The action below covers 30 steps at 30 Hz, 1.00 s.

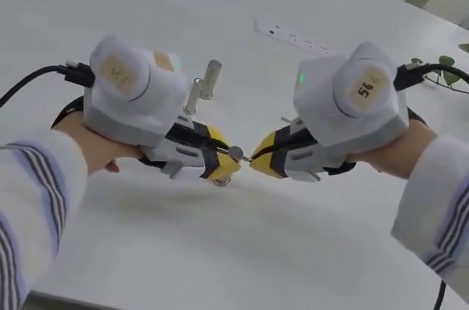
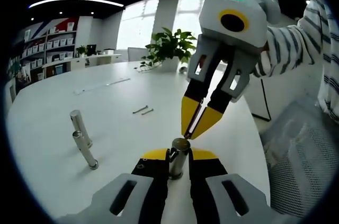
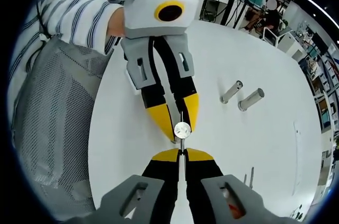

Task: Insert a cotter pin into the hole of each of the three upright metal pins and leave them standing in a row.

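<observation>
In the left gripper view, the left gripper (image 2: 179, 154) is seen clamped on an upright metal pin (image 2: 178, 164) low over the white table (image 2: 47, 160). The right gripper (image 2: 196, 130) is pinched narrow on a thin cotter pin (image 3: 181, 142), whose tip is set against the held pin's head. Two more metal pins (image 2: 79, 125) (image 2: 85, 150) stand just beyond, to the left. Two spare cotter pins (image 2: 143, 110) lie farther off. A power strip (image 1: 293, 35) lies at the far right. A potted plant (image 2: 167, 49), bright windows and shelves (image 2: 50, 49) are seen behind.
</observation>
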Available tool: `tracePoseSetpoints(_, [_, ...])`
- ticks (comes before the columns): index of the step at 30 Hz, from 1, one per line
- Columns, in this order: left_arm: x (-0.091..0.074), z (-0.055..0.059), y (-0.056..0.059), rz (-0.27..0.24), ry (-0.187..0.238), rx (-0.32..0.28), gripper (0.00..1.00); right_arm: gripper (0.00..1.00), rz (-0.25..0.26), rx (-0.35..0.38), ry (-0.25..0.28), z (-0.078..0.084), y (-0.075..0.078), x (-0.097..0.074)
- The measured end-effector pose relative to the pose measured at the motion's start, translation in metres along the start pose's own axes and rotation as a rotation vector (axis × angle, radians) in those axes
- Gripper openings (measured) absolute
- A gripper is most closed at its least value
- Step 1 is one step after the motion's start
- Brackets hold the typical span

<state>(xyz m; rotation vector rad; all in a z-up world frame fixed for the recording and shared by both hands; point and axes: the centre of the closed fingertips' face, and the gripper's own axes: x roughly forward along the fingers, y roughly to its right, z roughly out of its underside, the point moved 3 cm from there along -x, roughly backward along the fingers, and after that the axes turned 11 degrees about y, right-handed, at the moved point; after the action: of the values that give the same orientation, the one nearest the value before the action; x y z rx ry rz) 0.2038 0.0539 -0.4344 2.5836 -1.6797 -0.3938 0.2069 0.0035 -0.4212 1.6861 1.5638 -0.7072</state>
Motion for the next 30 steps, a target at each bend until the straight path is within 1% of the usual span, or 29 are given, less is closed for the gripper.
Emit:
tracePoseSetpoints(5, [0.001, 0.0, 0.0, 0.003, -0.006, 0.019, 0.1, 0.0, -0.006, -0.037, 0.0, -0.002, 0.001, 0.001])
tracePoseSetpoints(10, [0.001, 0.0, 0.001, 0.01, -0.013, 0.039, 0.1, 0.0, -0.014, -0.051, 0.004, -0.007, -0.001, 0.004])
tracePoseSetpoints(12, [0.001, 0.0, 0.002, 0.014, -0.014, 0.043, 0.1, 0.0, -0.016, -0.054, 0.015, -0.011, -0.002, 0.005])
tracePoseSetpoints(13, [0.002, 0.0, 0.002, 0.016, -0.015, 0.049, 0.1, 0.0, -0.018, -0.057, 0.004, -0.01, -0.003, 0.005])
tracePoseSetpoints(17, [0.001, 0.0, 0.003, 0.019, -0.019, 0.061, 0.1, 0.0, -0.022, -0.079, 0.005, -0.01, -0.005, 0.005])
tracePoseSetpoints(20, [0.001, -0.001, 0.003, 0.02, -0.022, 0.071, 0.1, 0.0, -0.012, -0.079, 0.025, -0.01, -0.005, 0.004])
tracePoseSetpoints(21, [0.001, -0.001, 0.003, 0.02, -0.023, 0.073, 0.1, 0.02, -0.005, -0.077, 0.034, -0.01, -0.005, 0.004])
tracePoseSetpoints(22, [0.001, -0.001, 0.004, 0.02, -0.024, 0.074, 0.1, 0.04, -0.004, -0.082, 0.054, -0.012, -0.005, 0.004])
tracePoseSetpoints(26, [0.001, -0.001, 0.004, 0.017, -0.023, 0.065, 0.1, 0.06, 0.007, -0.09, 0.063, -0.014, -0.005, 0.002])
tracePoseSetpoints(29, [0.001, -0.001, 0.004, 0.018, -0.022, 0.061, 0.1, 0.08, 0.012, -0.08, 0.066, -0.013, -0.006, 0.0])
tracePoseSetpoints(30, [0.0, -0.002, 0.004, 0.019, -0.021, 0.062, 0.1, 0.1, 0.021, -0.073, 0.075, -0.013, -0.005, -0.001])
